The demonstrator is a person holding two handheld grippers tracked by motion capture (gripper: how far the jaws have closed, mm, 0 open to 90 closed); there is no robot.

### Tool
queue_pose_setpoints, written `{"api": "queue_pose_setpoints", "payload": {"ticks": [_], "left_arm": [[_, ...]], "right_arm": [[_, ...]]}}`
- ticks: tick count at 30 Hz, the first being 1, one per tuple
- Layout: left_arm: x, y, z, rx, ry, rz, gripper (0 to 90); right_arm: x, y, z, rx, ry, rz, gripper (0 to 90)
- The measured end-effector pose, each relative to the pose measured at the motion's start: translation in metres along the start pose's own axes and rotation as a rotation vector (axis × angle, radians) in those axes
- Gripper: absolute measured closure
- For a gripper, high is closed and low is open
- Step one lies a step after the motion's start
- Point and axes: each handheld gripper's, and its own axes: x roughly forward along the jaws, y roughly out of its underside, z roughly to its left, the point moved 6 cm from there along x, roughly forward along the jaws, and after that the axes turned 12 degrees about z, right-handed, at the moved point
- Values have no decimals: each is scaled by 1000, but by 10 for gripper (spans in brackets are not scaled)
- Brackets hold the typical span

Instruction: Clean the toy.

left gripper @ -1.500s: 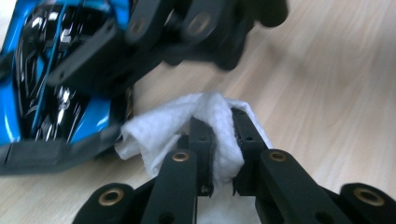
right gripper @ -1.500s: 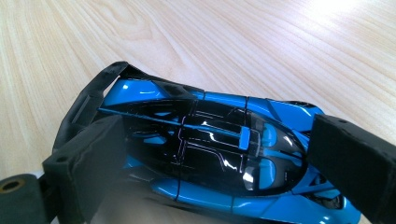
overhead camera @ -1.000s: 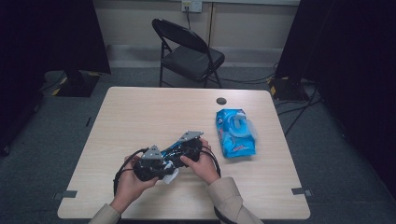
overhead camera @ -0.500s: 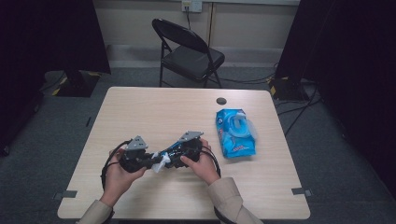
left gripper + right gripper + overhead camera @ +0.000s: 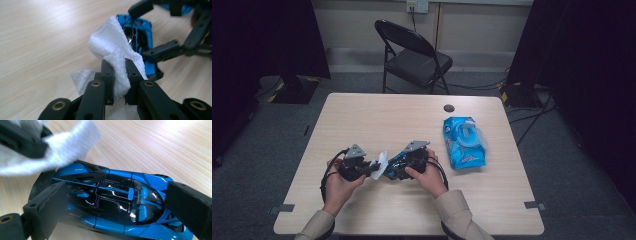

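A blue and black toy car (image 5: 112, 195) is clamped lengthwise between the pads of my right gripper (image 5: 117, 206), which is shut on it just above the table. In the high view that right gripper (image 5: 393, 169) is at the table's front middle. My left gripper (image 5: 119, 65) is shut on a crumpled white wipe (image 5: 117, 57), held against the car's (image 5: 140, 37) end. In the high view the left gripper (image 5: 373, 167) points right, and the wipe (image 5: 381, 162) sits between the two grippers.
A blue pack of wipes (image 5: 464, 141) lies flap-open on the wooden table (image 5: 377, 120), right of my hands. A small black disc (image 5: 449, 108) sits near the far edge. A black folding chair (image 5: 414, 55) stands behind the table.
My left gripper has drawn back to the left with the wipe, from over the car to its end. The right gripper and the car have stayed put.
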Motion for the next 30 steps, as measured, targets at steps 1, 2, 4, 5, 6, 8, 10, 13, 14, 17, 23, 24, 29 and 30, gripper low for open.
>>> {"api": "queue_pose_setpoints", "payload": {"ticks": [1, 2, 4, 5, 6, 8, 10, 13, 14, 17, 23, 24, 29, 30], "left_arm": [[2, 1, -1, 1, -3, 6, 801], [3, 1, 0, 9, -10, 7, 799], [3, 1, -1, 12, -12, 12, 796], [3, 1, 0, 14, -17, 13, 796], [3, 1, 0, 14, -17, 13, 796], [2, 2, 1, 10, -38, 25, 801], [2, 3, 1, 4, -33, 34, 803], [4, 6, 2, 2, -41, 53, 805], [6, 7, 2, -2, -37, 60, 806], [6, 7, 3, -15, -38, 59, 805], [12, 9, 5, -19, -58, 74, 805], [15, 9, 6, -17, -66, 78, 805], [23, 10, 4, -31, -46, 86, 803], [24, 10, 4, -38, -38, 82, 803]], "right_arm": [[0, 0, 0, -1, 0, 0, 42], [0, 0, 0, -1, 0, -1, 42], [0, 0, 0, 0, 0, -1, 42], [0, 0, 0, 0, 0, -1, 42], [0, 0, 0, 0, 0, 0, 42], [0, 0, 0, 1, 1, 0, 42], [0, 0, 0, 1, 1, 0, 42], [0, 0, 0, 0, 0, 1, 42], [0, 0, 0, -1, 0, 2, 42], [0, 0, 0, 0, 1, 2, 42], [0, 0, 0, 0, 1, 1, 42], [0, 0, 0, -1, 0, 2, 42], [0, 0, 0, 0, 1, 0, 42], [0, 0, 0, 0, 1, -1, 42]]}}
